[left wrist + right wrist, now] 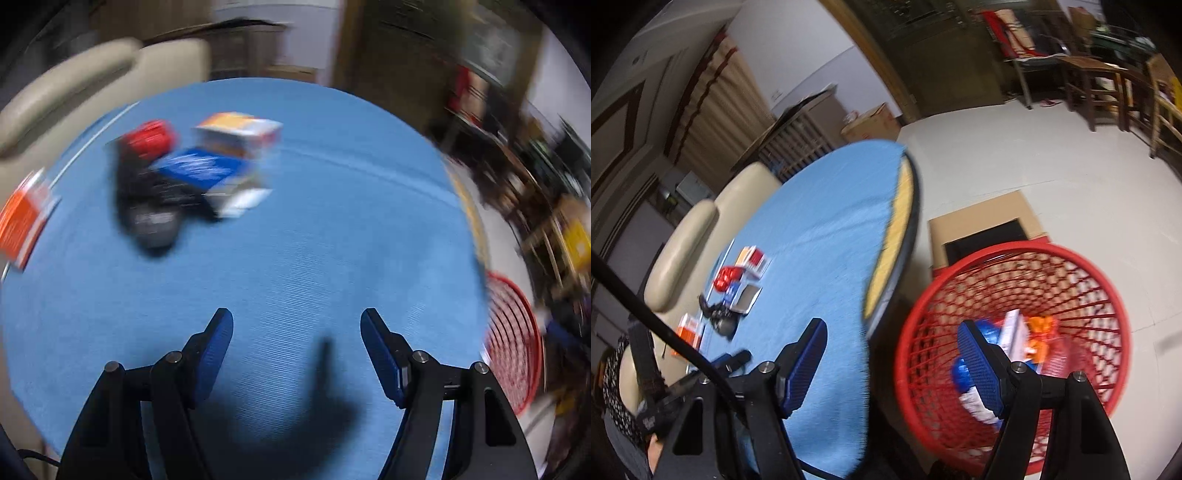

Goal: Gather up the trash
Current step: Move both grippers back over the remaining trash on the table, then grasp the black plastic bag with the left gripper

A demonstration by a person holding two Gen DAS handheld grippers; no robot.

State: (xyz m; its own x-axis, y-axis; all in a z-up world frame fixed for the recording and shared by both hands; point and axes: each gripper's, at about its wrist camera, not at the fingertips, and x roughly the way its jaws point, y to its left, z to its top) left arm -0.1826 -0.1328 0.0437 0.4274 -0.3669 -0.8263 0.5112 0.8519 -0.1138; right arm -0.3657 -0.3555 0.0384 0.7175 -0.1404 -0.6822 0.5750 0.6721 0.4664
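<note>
Where the table point(827, 221) edge ends, red basket point(1015, 258) just beside, bare floor point(1052, 162) beyond

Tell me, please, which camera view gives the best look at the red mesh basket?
The right wrist view: the red mesh basket shows nearly whole on the floor beside the table, with trash inside. The left wrist view catches only a blurred slice of it at the right edge.

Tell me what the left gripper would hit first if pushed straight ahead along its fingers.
Probably bare blue tablecloth: the open, empty left gripper points down at it, with the blurred pile of boxes and wrappers off to its left.
</note>
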